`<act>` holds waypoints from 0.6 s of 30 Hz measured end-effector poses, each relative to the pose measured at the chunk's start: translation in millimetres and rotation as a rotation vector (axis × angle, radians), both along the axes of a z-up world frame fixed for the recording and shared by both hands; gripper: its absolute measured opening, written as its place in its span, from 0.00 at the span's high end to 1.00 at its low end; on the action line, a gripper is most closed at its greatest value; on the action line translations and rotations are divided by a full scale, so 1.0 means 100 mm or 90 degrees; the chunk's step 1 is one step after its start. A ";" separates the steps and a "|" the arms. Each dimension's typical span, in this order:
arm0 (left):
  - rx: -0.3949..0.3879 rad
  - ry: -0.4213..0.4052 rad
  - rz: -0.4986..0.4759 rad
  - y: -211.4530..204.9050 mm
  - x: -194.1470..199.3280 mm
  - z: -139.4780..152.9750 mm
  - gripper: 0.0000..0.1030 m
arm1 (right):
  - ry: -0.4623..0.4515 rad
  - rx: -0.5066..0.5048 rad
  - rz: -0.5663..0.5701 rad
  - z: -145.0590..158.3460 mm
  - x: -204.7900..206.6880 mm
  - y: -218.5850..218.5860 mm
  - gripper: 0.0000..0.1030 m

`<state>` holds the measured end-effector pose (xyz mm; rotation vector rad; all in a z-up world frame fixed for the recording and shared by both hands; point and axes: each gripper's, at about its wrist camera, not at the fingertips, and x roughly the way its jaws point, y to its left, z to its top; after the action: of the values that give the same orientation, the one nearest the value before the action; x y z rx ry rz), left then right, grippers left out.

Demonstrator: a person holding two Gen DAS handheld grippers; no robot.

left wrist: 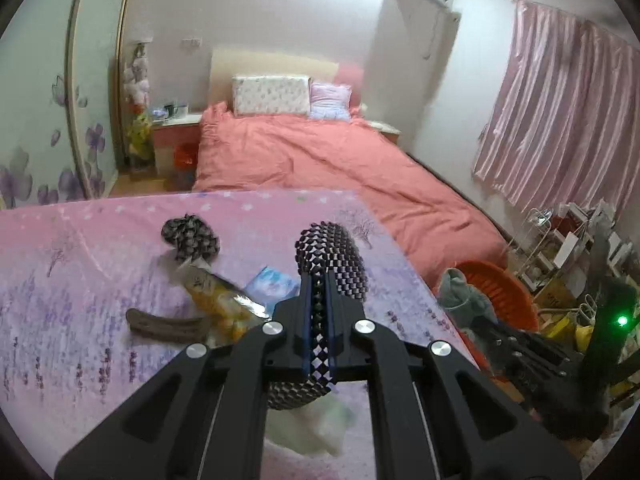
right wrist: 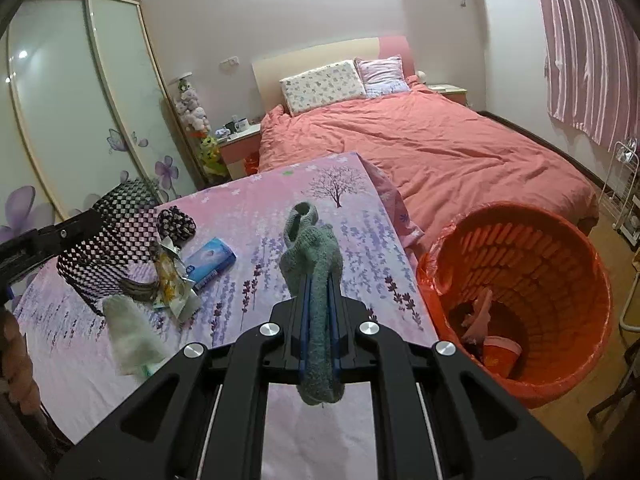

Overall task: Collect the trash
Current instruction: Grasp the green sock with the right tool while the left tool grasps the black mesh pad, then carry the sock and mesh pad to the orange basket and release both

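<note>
Lettering on the blue tissue packet (right wrist: 211, 261) and crinkled yellow snack wrapper (left wrist: 218, 300) is too blurred to read. Your left gripper (left wrist: 318, 300), angled down, clamps a black-and-white checkered sock (left wrist: 332, 256) above the pink floral-covered table (left wrist: 80, 280). Your right gripper (right wrist: 320, 300) pinches a grey-green knitted sock (right wrist: 316, 256) left of the orange plastic basket (right wrist: 560, 248).

Ahead of me lies a bed (left wrist: 320, 160) with a coral duvet and two pillows (left wrist: 272, 94). Pink curtains (left wrist: 560, 120) hang right; a flowered wardrobe (right wrist: 80, 100) stands left.
</note>
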<state>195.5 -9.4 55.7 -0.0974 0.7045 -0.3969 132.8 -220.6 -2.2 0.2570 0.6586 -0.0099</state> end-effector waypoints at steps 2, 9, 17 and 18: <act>-0.001 0.009 0.012 0.07 0.03 -0.01 0.93 | 0.000 0.004 0.000 -0.02 0.01 0.01 0.92; -0.025 0.031 0.033 0.25 0.03 0.00 0.93 | -0.004 -0.011 0.012 -0.01 0.01 0.12 0.92; 0.036 0.039 0.067 0.43 0.13 -0.24 0.93 | 0.013 -0.013 0.032 -0.11 0.05 0.28 0.92; 0.032 0.035 0.070 0.46 0.14 -0.21 0.93 | 0.014 -0.011 0.033 -0.11 0.06 0.29 0.92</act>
<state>209.5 36.4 34.7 -0.0995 0.7591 -0.2719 138.8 -192.0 -13.2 0.2234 0.6873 0.0318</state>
